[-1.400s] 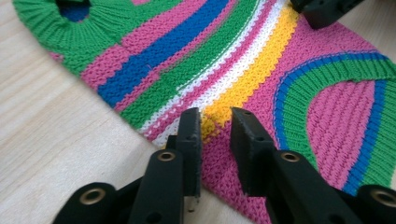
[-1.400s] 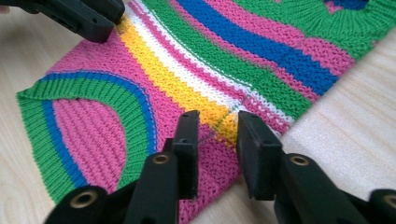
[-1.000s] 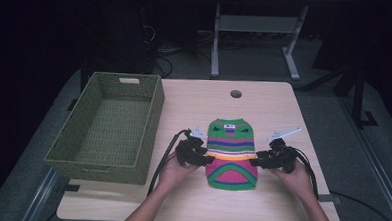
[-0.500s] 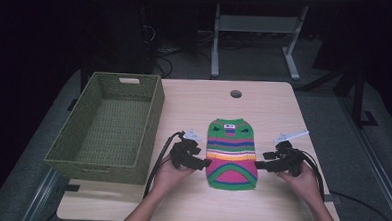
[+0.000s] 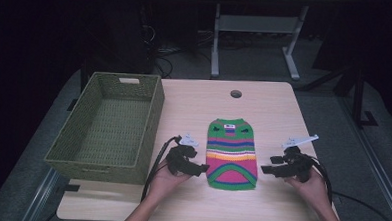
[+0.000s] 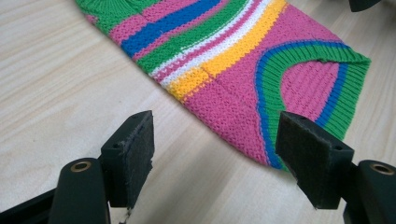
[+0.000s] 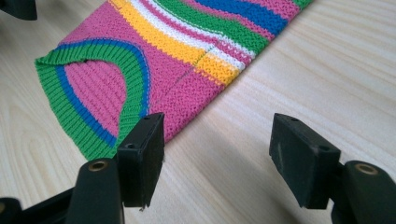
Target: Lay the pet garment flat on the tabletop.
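Sweater [image 5: 232, 153], striped knit, is laid flat on the table [image 5: 274, 109], centre-front, neck end away from the person, pink hem end nearest. Left gripper [image 5: 202, 168] is held low just beside the sweater's left hem edge, cradled in the left hand [image 5: 165, 178], forearm entering from the bottom, jaws pointed inward at the knit. Right gripper [image 5: 265, 169] is mirrored on the other side, held in the right hand [image 5: 308, 184], a little apart from the right hem edge. Both sets of jaws have just been opening and are seen spread wide. In the left gripper view only the hem corner [image 6: 280, 154] is seen between the pads, with no pad pressing on it; in the right gripper view bare wood is framed, with the knit beside one pad. Nothing is gripped. Woven basket [image 5: 107, 159] is seen at the left of the table, well apart from the sweater.
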Demonstrator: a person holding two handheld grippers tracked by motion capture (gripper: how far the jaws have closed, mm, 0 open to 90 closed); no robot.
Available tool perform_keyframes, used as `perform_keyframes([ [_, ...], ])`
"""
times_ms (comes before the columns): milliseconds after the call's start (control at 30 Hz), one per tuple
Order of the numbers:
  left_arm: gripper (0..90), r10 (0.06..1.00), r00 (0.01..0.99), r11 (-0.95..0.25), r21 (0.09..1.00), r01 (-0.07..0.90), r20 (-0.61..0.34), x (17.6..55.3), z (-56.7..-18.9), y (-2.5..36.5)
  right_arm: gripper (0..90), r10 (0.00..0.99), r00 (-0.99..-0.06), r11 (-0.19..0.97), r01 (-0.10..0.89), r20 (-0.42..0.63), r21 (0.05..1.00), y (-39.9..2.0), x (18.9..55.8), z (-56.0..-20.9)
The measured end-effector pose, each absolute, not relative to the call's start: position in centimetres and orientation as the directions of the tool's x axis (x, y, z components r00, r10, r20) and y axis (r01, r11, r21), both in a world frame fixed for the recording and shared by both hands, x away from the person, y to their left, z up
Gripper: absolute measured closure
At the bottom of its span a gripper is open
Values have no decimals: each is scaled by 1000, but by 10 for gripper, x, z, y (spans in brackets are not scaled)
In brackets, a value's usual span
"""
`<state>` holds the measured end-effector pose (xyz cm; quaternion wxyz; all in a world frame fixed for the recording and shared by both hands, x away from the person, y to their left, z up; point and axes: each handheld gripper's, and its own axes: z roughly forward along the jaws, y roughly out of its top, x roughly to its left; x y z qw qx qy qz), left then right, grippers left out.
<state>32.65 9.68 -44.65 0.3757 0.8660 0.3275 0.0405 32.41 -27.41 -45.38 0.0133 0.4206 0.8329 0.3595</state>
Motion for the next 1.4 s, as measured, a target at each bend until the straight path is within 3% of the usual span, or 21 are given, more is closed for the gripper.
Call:
perform_keyframes([
  [1400,258,607,774,-480,693,538,-181,290,-449,125,302,727,-629,344,679,273,648,-317,281,-463],
])
